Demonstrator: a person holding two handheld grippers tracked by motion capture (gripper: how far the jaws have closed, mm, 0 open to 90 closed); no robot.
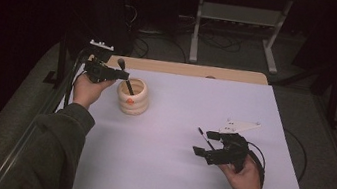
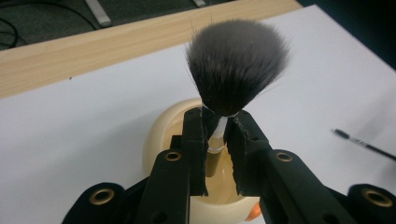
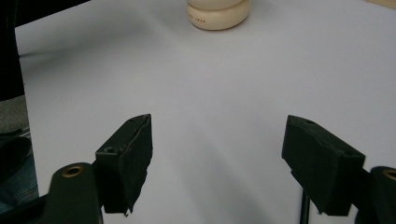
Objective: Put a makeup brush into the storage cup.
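- The left tongs (image 2: pixel 215 154) are clamped on the makeup brush (image 2: pixel 236 70), gripped at the pale ferrule just below the bristles; the handle end is sunk inside the holder (image 2: pixel 161 135).
- In the high view the left tongs (image 1: pixel 120 74) are held at the far-left of the worktop (image 1: pixel 169 175), just above the holder (image 1: pixel 133 98), w/ the brush (image 1: pixel 126 75) tilted, bristle end up and toward far-left.
- The right tongs (image 3: pixel 217 158) are held apart, nothing between the pads; seen near-right in the high view (image 1: pixel 209 146), well apart from the holder.
- Brush: bristles soft, dense, dome-shaped, grey-black w/ lighter tips; stem slim and dark.
- Holder: cream-coloured, smooth, round, ribbed like stacked rings, w/ a small orange mark on its near side.
- Worktop: flat white sheet over a light wood board, whose edge is seen at the far side.
- A thin black pencil-like stick (image 1: pixel 204 137) lies on the sheet just beside the right tongs; it is also seen far off to the right in the left gripper view (image 2: pixel 364 144).
- Nothing is seen in the way between holder and right tongs.
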